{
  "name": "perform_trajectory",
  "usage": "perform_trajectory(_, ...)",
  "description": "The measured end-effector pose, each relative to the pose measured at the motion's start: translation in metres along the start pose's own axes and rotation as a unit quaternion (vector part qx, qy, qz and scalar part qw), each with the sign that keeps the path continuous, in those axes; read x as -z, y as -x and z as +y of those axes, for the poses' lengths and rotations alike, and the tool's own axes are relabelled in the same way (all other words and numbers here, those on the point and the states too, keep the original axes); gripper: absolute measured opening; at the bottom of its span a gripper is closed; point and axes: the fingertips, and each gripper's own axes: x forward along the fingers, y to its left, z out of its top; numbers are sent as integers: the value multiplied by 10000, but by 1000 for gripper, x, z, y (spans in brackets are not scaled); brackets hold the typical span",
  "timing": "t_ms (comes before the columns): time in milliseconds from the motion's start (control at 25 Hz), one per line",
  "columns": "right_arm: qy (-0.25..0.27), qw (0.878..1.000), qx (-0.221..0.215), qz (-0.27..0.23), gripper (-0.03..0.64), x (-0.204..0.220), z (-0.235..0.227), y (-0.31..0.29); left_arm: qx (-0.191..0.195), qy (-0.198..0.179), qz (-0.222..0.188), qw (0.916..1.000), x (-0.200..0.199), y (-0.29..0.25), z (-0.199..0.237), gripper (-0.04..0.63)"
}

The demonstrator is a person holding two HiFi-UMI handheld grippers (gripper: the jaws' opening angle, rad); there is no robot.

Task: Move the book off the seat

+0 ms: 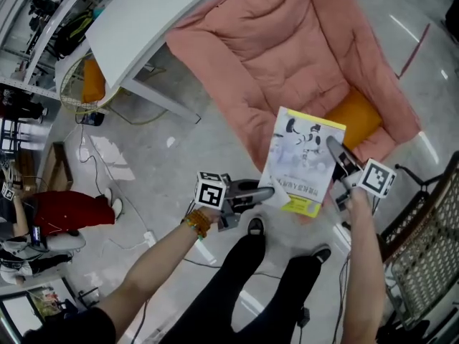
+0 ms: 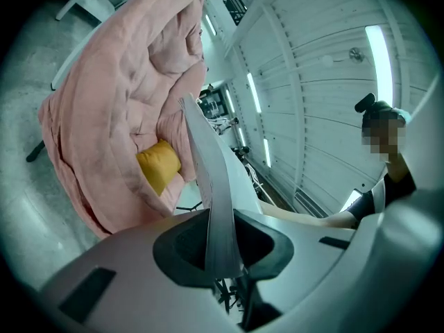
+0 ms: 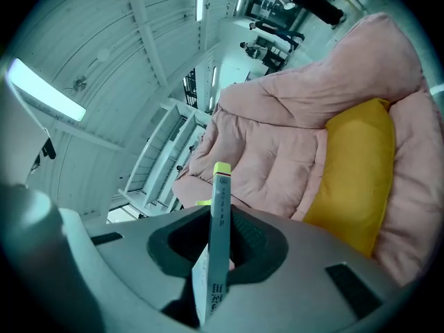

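Note:
In the head view a book (image 1: 305, 160) with a white and yellow cover hangs in the air in front of the pink padded seat (image 1: 287, 56). My left gripper (image 1: 267, 194) is shut on its lower left edge; my right gripper (image 1: 334, 147) is shut on its right edge. From the left gripper view the book (image 2: 211, 186) is edge-on, its pages clamped between the jaws of the left gripper (image 2: 222, 245). The right gripper view has the book's spine (image 3: 218, 234) pinched in the right gripper (image 3: 216, 255). A yellow cushion (image 1: 355, 117) lies on the seat behind the book.
A white table (image 1: 143, 20) stands left of the seat. A wicker chair (image 1: 423, 256) is at the lower right. Cables trail over the shiny floor (image 1: 129, 170). Another person (image 1: 57, 217) in red sits at the far left. My own legs and shoes (image 1: 254, 228) are below the book.

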Motion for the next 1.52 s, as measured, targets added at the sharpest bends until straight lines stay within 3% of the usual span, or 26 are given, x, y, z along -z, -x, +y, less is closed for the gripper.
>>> perform_trajectory(80, -78, 9995, -297, -98, 74, -6, 5, 5, 44, -13, 34, 10000, 2, -12, 0, 72)
perform_trajectory(280, -28, 9994, -320, -159, 73, -27, -1, 40, 96, -62, 114, 9999, 7, -47, -12, 72)
perform_trajectory(480, 253, 9987, 394, -193, 74, -33, -22, 75, 167, -123, 219, 9995, 14, -63, -21, 72)
perform_trajectory(840, 81, 9980, -197, -587, 74, -55, -6, 128, 354, -178, 473, 9981, 30, -113, -44, 72)
perform_trajectory(960, 149, 9977, -59, -666, 74, -74, -8, 174, 425, -181, 575, 9973, 39, -148, -65, 72)
perform_trajectory(1080, 240, 9963, 374, -735, 74, -86, -17, 211, 513, -197, 685, 9961, 45, -172, -80, 72)
perform_trajectory(1200, 112, 9956, 7, -933, 74, -87, -6, 212, 596, -223, 785, 9949, 45, -176, -81, 72)
perform_trajectory(1320, 141, 9945, 7, -1040, 74, -85, -5, 216, 666, -224, 862, 9938, 46, -175, -81, 72)
perform_trajectory(1440, 276, 9924, 553, -1063, 74, -85, -20, 234, 745, -228, 944, 9925, 48, -179, -83, 72)
perform_trajectory(1520, 284, 9915, 587, -1127, 74, -86, -21, 245, 785, -229, 1012, 9915, 50, -186, -85, 72)
